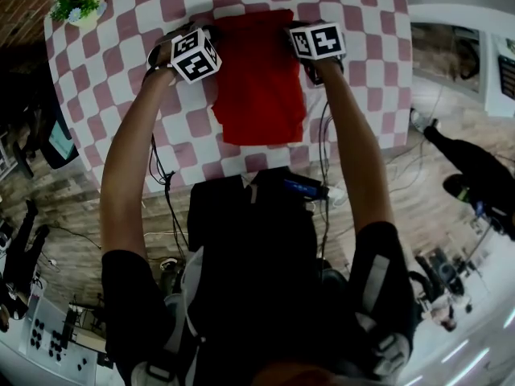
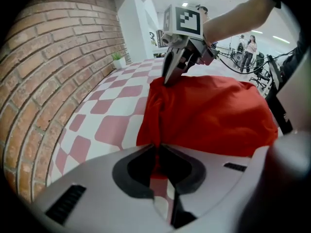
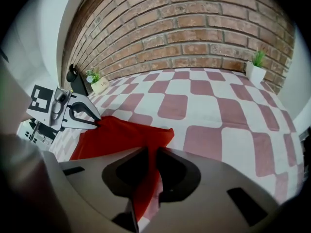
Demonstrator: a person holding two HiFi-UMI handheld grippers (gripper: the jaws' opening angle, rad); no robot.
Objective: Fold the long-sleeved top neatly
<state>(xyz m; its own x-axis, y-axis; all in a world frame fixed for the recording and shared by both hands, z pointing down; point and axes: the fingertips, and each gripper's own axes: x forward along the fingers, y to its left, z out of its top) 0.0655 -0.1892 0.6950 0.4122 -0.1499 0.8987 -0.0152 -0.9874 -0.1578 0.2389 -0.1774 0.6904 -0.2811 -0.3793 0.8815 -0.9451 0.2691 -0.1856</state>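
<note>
Head view: I had the left claw [image 1: 213, 32] and right claw [image 1: 294, 34] each gripping a far corner of the red top [image 1: 257, 83].

In the head view, marker cubes [image 1: 195, 55] hide where the jaws pinch the red top [image 1: 259, 79].

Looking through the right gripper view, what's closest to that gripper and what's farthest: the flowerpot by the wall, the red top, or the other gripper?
1. The red top, pinched in the right gripper's jaws.
2. The left gripper, at left, clamped on the top's other corner.
3. The flowerpot, beyond it, by the brick wall.
</note>
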